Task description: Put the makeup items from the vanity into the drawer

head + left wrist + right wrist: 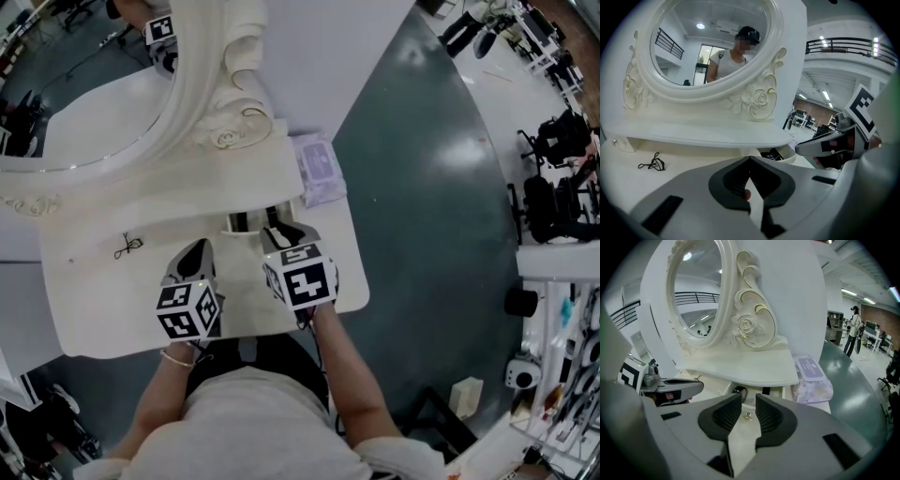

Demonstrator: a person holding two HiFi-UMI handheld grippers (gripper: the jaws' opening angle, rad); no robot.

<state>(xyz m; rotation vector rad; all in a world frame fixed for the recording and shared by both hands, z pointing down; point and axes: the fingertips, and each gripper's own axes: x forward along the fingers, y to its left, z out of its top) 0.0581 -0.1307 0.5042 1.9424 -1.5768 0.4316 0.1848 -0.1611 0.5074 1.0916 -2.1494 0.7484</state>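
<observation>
Likely the little brass knob [747,416] on the drawer [726,389] is hard and slick, so we'd pinch its neck; right gripper [748,399] jaws stand spread, left gripper [750,159] jaws pressed together

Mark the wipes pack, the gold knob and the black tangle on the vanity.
wipes pack [315,163]: head view, its label.
gold knob [747,416]: right gripper view, its centre.
black tangle [128,247]: head view, its middle.

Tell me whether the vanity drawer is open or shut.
Open. The drawer sticks out from under the shelf, and dark items show inside it.
</observation>
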